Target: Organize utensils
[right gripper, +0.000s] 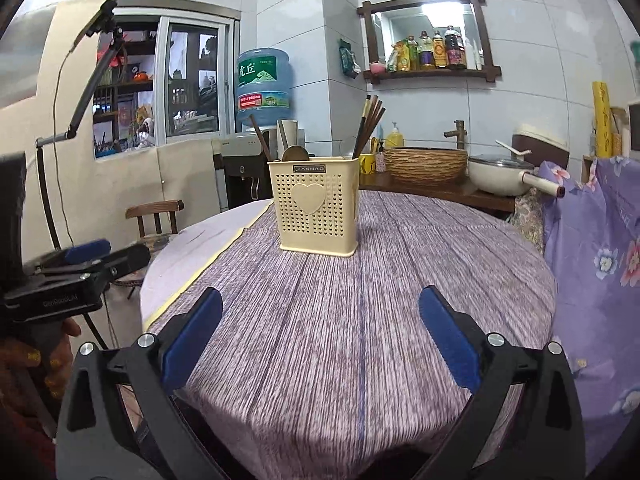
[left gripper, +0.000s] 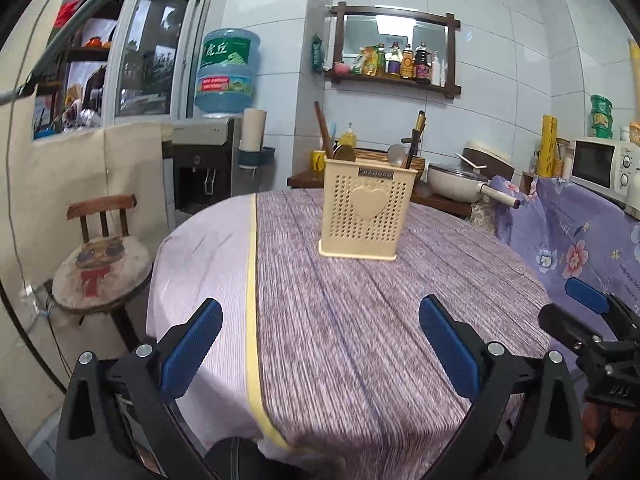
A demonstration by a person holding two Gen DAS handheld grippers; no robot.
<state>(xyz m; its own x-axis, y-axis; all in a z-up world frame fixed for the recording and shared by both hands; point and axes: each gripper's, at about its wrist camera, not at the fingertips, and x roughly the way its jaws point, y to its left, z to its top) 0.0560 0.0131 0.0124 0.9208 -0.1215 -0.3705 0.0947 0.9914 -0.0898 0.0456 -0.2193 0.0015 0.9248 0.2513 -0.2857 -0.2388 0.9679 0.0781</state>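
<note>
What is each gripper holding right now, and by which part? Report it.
Nothing is held. The left gripper and the right gripper both stand wide open over the table, with only tablecloth between their fingers. The utensil holder stands untouched farther back.

Readable labels
"JIANHAO" on the cream utensil holder's (right gripper: 318, 208) plate; "虎丘" on the far water jug (right gripper: 263, 84).

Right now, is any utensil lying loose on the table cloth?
No. The table cloth is bare around the cream utensil holder, and the chopsticks stand inside it.
</note>
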